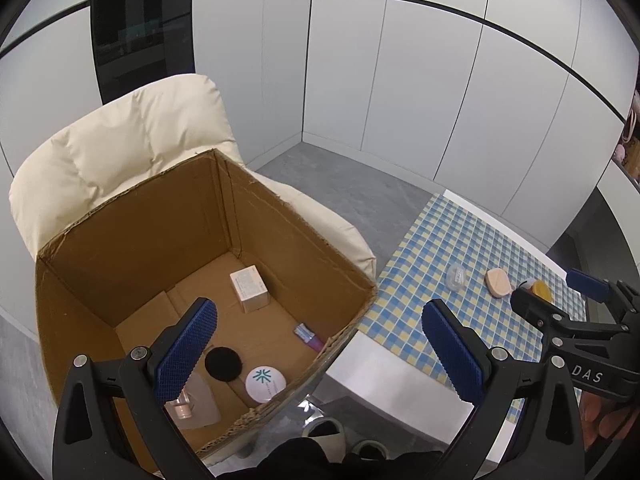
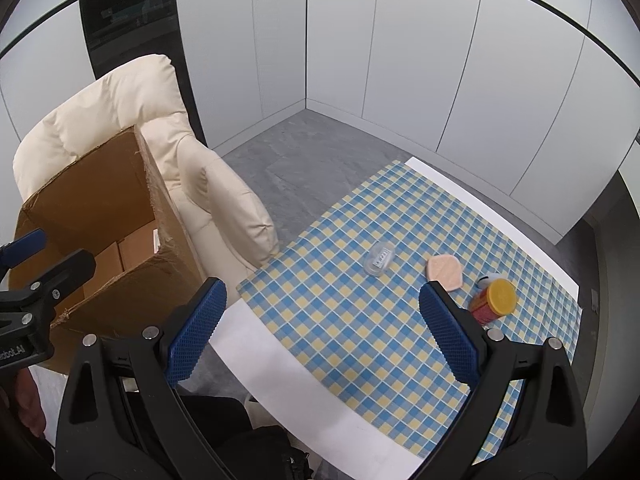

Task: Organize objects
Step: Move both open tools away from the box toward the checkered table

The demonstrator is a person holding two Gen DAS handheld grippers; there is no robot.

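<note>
An open cardboard box (image 1: 280, 216) stands on a cream armchair; it also shows in the right wrist view (image 2: 132, 284). Inside lie a small white carton (image 1: 250, 288), a black round pad (image 1: 223, 364), a white round compact (image 1: 265, 384), a purple tube (image 1: 309, 336) and a clear packet (image 1: 192, 400). My left gripper (image 1: 320, 360) is open and empty above the box's near corner. My right gripper (image 2: 322, 340) is open and empty above the checked tablecloth (image 2: 360, 320). On the cloth lie a clear plastic case (image 2: 380, 258), a pink sponge (image 2: 444, 270) and a yellow-lidded jar (image 2: 494, 302).
The cream armchair (image 1: 132, 140) holds the box, left of the white table (image 2: 288, 368). Grey floor and white wall panels lie behind. The person's slippers (image 1: 328, 432) show below the table edge.
</note>
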